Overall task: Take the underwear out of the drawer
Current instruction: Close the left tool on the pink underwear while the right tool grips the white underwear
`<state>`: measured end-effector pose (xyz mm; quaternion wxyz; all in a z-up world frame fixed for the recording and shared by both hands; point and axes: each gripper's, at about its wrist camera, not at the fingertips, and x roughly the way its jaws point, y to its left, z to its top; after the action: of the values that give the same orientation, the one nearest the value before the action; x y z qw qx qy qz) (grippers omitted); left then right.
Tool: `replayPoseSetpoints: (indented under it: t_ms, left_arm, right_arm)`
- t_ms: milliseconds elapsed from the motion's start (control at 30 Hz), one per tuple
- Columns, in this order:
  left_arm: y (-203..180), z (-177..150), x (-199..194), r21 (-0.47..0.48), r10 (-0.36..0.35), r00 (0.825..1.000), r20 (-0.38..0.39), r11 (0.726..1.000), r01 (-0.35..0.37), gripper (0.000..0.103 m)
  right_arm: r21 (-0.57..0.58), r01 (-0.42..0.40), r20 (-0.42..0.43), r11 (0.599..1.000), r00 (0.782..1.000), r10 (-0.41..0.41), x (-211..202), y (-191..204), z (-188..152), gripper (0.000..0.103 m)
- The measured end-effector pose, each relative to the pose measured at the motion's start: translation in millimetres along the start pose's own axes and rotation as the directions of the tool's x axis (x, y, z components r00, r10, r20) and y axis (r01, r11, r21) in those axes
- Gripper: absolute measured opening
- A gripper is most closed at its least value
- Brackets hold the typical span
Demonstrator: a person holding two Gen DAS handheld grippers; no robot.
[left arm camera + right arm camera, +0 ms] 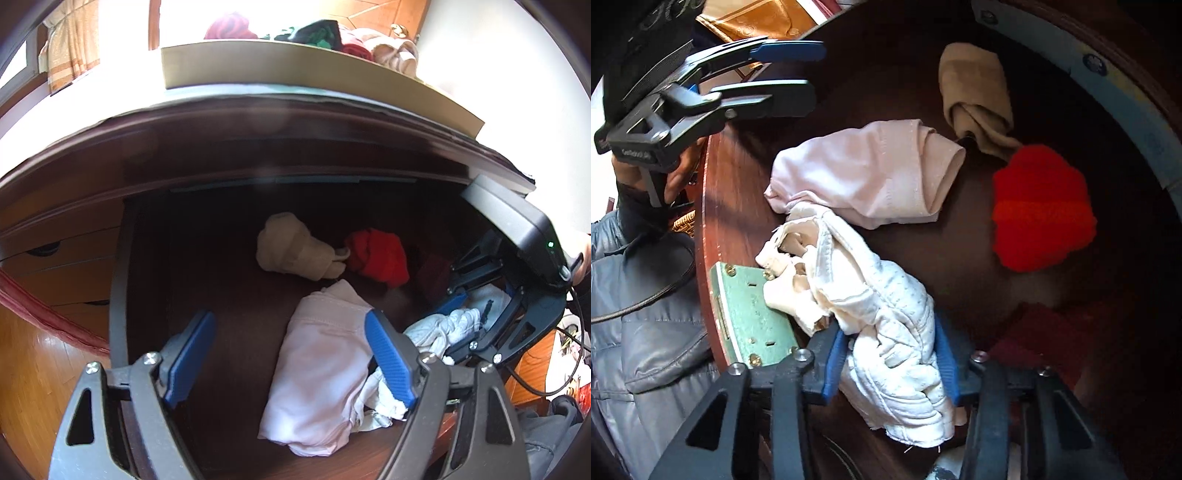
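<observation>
1. Right wrist view: the right gripper [892, 363] pinches the white dotted underwear [886, 314], which lies in the drawer [701, 206] by the front wall.
2. One risk is that its loose cream end drapes over the green lock plate [750, 314] and may snag on lifting.
3. Just beside it, the pink underwear [871, 173] touches the bundle and could drag along.
4. Farther right, the beige socks [975, 99] and red knit [1041, 210] lie apart.
5. Meanwhile the left gripper [291, 354] hovers wide and empty above the pink underwear [325, 373].
</observation>
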<state>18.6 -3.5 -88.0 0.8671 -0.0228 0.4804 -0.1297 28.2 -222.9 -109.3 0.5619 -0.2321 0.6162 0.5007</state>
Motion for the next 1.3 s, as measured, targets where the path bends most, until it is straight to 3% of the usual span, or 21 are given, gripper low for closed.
replayPoseSetpoints:
  t_ms: [100, 267, 567, 867, 1133, 1300]
  left_arm:
    - [-4.5, 3.9, 3.1, 0.045, 0.017, 0.999, -0.031, 0.999, -0.016, 0.084]
    - [-5.7, 11.9, 14.1, 0.061, -0.033, 0.993, -0.117, 0.997, 0.041, 0.084]
    - [-12.9, 15.5, 35.2, 0.112, 0.002, 0.975, -0.224, 0.993, 0.024, 0.083]
    - [-26.8, 18.7, 53.1, 0.159, 0.002, 0.948, -0.317, 0.986, 0.051, 0.082]
    - [-50.4, 18.9, 76.1, 0.282, 0.096, 0.906, -0.411, 0.959, 0.026, 0.081]
    - [-56.9, 17.0, 88.9, 0.308, 0.120, 0.877, -0.465, 0.951, 0.033, 0.072]
  right_arm:
    - [-0.005, 0.062, 0.068, 0.998, 0.996, -0.061, -8.8, 10.9, -11.5, 0.027]
    - [-0.001, 0.137, 0.187, 0.991, 0.973, -0.134, -17.8, 24.9, -27.5, 0.024]
    - [0.058, 0.120, 0.291, 0.991, 0.947, -0.132, -33.7, 23.5, -53.7, 0.024]
    - [0.240, 0.111, 0.403, 0.964, 0.893, -0.203, -64.8, -8.9, -74.7, 0.024]
    - [0.278, 0.176, 0.415, 0.944, 0.865, -0.284, -70.5, -14.4, -74.0, 0.024]
    - [0.286, 0.189, 0.422, 0.939, 0.855, -0.300, -70.6, -16.5, -75.6, 0.025]
